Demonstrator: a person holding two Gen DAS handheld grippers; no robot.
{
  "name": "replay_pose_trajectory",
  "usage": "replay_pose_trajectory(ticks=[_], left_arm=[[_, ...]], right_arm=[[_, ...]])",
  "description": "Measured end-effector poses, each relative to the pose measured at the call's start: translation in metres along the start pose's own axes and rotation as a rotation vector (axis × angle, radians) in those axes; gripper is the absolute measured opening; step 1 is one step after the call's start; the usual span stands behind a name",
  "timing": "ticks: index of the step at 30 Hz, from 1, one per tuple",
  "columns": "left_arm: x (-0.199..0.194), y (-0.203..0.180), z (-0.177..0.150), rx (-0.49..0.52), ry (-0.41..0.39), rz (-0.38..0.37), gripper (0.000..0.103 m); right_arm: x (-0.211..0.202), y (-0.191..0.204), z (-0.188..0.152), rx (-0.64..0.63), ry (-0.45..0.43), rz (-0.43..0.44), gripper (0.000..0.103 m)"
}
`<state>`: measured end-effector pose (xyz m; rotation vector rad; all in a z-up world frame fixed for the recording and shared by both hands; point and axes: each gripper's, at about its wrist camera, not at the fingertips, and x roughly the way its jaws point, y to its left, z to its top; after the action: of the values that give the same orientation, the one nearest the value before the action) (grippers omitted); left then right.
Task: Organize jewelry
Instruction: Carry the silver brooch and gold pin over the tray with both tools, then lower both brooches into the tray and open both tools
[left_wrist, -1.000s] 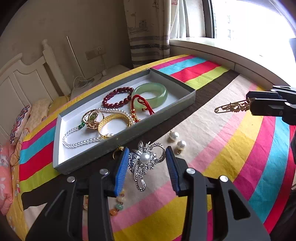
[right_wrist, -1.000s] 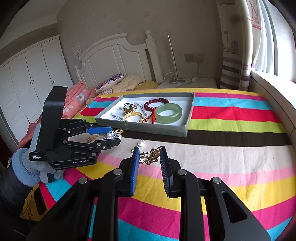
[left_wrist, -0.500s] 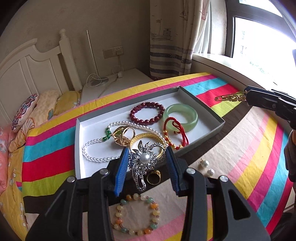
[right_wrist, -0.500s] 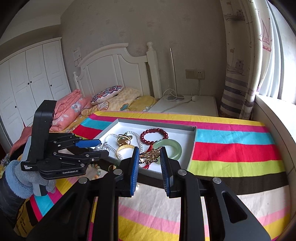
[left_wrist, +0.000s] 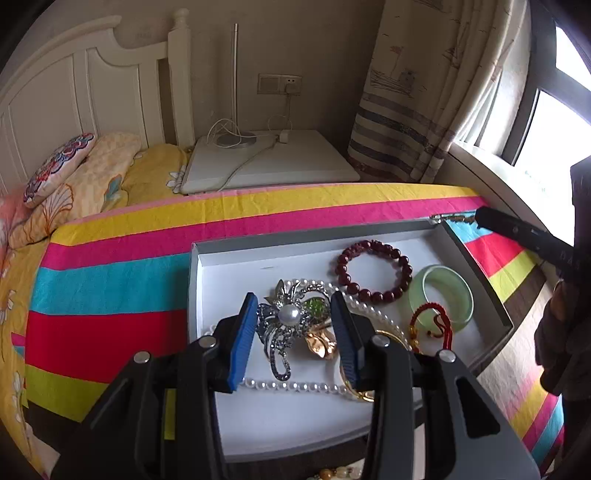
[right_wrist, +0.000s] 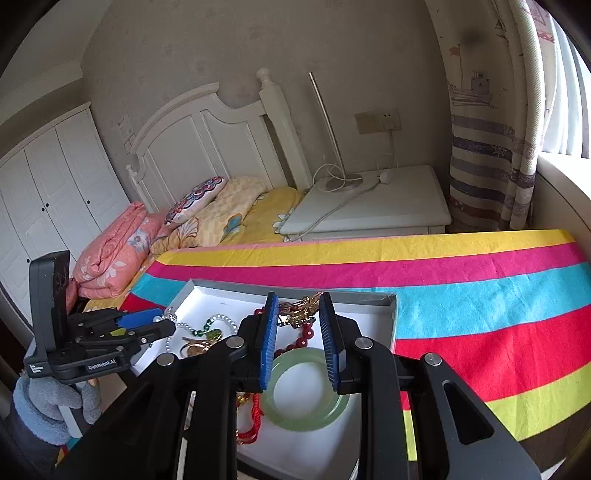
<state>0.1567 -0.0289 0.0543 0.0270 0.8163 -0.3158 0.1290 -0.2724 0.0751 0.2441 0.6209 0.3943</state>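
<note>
My left gripper (left_wrist: 291, 304) is shut on a silver brooch with a pearl (left_wrist: 284, 321) and holds it above the left half of the grey tray (left_wrist: 195, 266). In the tray lie a pearl necklace (left_wrist: 295, 386), a dark red bead bracelet (left_wrist: 375, 271), a jade bangle (left_wrist: 441, 295), a red cord (left_wrist: 432, 325) and gold pieces. My right gripper (right_wrist: 297, 306) is shut on a gold clip (right_wrist: 303, 314) above the jade bangle (right_wrist: 306, 391), near the tray's far rim (right_wrist: 391, 317). The left gripper (right_wrist: 166, 325) shows at the left of the right wrist view.
The tray rests on a striped cloth (right_wrist: 480, 295). A beaded bracelet (left_wrist: 340, 472) lies outside the tray's near edge. Behind are a white bedside table (left_wrist: 266, 162), pillows (right_wrist: 207, 206), a headboard, a curtain (left_wrist: 413, 110) and a window sill at the right. A gloved hand (right_wrist: 51, 398) holds the left gripper.
Both grippers have travelled from the striped cloth to above the tray, each still carrying its piece. The left one has also rolled, so the tray now lies squarer in its view.
</note>
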Motion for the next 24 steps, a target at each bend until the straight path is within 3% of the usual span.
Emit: replay_pose_trajectory(ticks=[6,13,17,20,24], left_arm=[[0.031,0.013,0.006,-0.056,0.044,0.010,0.040],[0.050,0.024,-0.004,-0.108,0.078,0.011,0.040],[0.040,0.027,-0.002,-0.148,0.063,-0.009,0.060],[0.020,0.026,0.004,-0.137,0.033,-0.003,0.064],[-0.025,0.019,0.009,-0.108,-0.044,0.029,0.083]], right_arm=[[0.030,-0.012,-0.007,0.019,0.050,-0.004,0.024],[0.037,-0.024,-0.021,0.003,0.120,-0.058,0.026],[0.024,-0.030,-0.018,0.032,0.102,-0.038,0.058],[0.003,-0.027,-0.007,0.037,0.061,-0.016,0.058],[-0.043,-0.011,0.012,0.002,-0.021,0.027,0.058]])
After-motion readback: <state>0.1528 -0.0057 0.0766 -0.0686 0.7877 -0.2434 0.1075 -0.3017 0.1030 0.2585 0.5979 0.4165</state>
